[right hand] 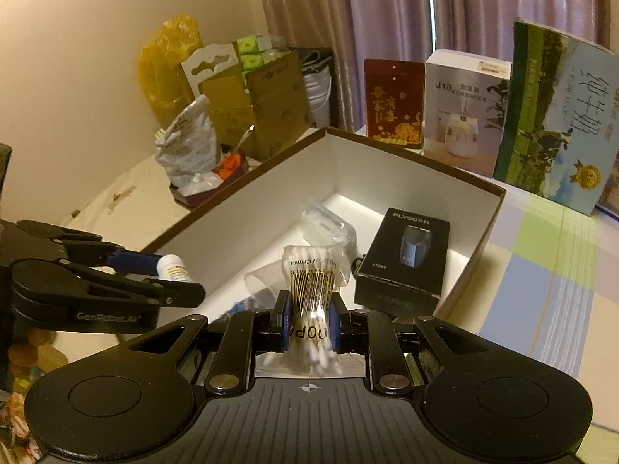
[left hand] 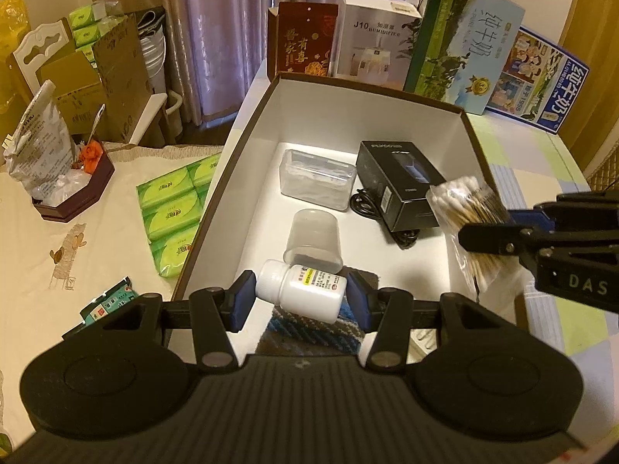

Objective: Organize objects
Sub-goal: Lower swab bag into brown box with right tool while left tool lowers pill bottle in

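My left gripper is shut on a white pill bottle and holds it over the near end of the open white box. My right gripper is shut on a clear bag of cotton swabs, held above the box's right side; the bag also shows in the left wrist view. In the box lie a black shaver box, a clear plastic case, an upturned clear cup, a black cable and a blue striped cloth.
Green tissue packs lie left of the box on the cream cloth. A maroon tray with bags stands further left. A red packet, a humidifier box and milk cartons stand behind the box.
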The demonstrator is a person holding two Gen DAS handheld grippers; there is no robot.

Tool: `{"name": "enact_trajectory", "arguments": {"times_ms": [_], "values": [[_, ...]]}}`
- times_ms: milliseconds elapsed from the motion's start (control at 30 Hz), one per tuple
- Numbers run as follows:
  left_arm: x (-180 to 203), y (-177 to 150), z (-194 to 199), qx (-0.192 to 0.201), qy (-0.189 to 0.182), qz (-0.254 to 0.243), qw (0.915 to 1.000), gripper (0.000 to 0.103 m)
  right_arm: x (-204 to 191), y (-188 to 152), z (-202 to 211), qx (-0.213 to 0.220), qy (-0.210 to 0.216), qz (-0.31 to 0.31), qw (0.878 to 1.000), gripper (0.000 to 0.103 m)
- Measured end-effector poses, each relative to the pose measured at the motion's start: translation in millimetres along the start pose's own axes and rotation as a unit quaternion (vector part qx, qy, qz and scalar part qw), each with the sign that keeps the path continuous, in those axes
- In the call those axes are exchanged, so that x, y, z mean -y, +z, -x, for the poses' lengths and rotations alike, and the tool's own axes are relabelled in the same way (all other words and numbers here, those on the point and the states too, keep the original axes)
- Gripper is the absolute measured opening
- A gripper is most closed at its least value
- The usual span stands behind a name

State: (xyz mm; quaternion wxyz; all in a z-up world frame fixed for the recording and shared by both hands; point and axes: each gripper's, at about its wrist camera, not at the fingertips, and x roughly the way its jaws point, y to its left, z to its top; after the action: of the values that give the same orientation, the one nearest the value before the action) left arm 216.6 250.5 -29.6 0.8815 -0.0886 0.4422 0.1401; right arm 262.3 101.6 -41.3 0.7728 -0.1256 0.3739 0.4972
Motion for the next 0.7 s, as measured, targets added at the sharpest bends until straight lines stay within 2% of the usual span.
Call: {"name": "enact_trajectory", "arguments": {"times_ms": [333,533,600,700], "values": [[-9,6,-21,-0.013,-0.005,-0.002,0.9999,0.046,1,1,-38,-0.026,-0.019,0.032,0.999,0.016],[-11,9,-28,-0.017,-0.010,-0.004,0.9998,0.046,2,2,-49,-0.014,-0.026,0.040,0.999,0.017],[-12,9,-31,-0.020,-0.011,-0.005,0.9997,0.046,3,3,-50,-0.007,-0.033,0.037,0.999,0.020],[-11,10,-35,-0.022,-0.014,-0.007,0.9996,0.046,6,3,-49,-0.006,-0.035,0.028,0.999,0.040]]}}
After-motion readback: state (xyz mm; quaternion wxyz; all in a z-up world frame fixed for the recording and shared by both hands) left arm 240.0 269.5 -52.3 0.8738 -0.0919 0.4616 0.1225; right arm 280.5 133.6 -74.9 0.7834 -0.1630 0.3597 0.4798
